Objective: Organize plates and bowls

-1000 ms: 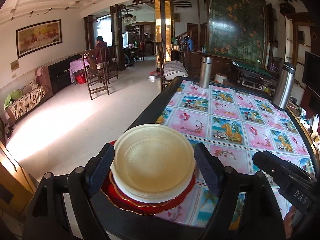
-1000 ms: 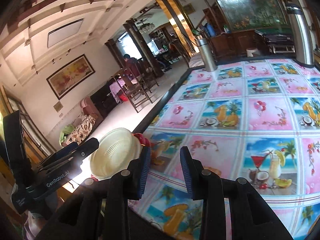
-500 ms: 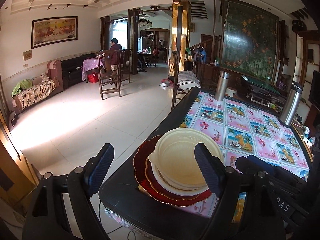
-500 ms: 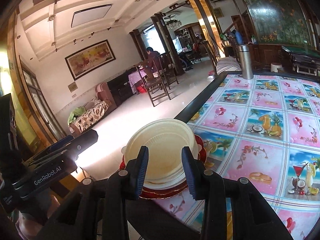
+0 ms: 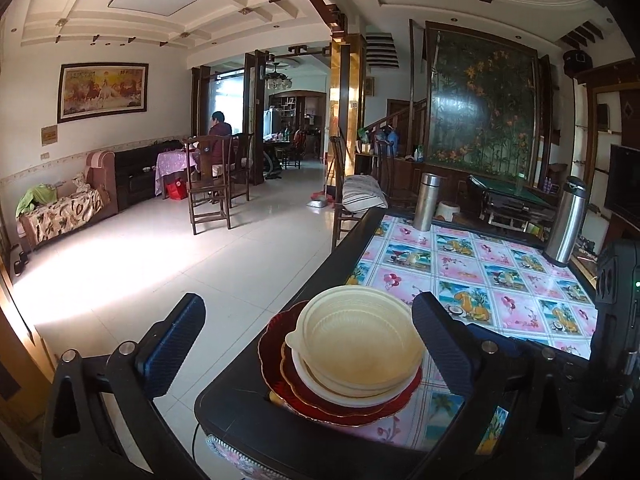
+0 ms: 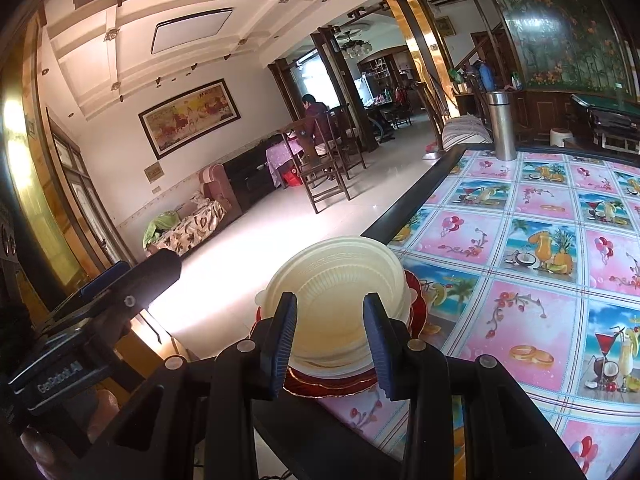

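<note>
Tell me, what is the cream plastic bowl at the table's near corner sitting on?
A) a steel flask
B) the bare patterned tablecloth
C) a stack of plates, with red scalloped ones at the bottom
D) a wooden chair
C: the cream plastic bowl rests on a white plate and red scalloped plates stacked at the table corner.

My left gripper (image 5: 308, 354) has black plastic arms, ridged dark-blue pads (image 5: 174, 350) and silver screw heads. My right gripper (image 6: 330, 346) matches it. White "GenRobot.AI" lettering marks the left one's black body.
</note>
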A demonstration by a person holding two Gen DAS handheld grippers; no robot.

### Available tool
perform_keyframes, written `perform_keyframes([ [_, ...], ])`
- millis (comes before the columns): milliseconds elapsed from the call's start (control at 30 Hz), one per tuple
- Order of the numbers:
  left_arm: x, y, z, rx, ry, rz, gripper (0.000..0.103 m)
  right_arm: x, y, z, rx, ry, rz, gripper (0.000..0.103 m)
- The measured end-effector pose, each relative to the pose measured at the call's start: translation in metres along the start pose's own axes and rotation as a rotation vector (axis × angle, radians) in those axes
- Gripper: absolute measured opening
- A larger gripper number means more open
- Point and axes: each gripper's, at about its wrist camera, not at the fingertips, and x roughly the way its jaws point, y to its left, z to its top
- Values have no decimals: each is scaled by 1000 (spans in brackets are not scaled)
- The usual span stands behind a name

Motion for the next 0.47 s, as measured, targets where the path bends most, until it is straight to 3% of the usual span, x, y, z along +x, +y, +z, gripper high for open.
perform_keyframes([
  [467,13,4,-4,-6,43,67,103,15,1,11,11,15,12,38],
])
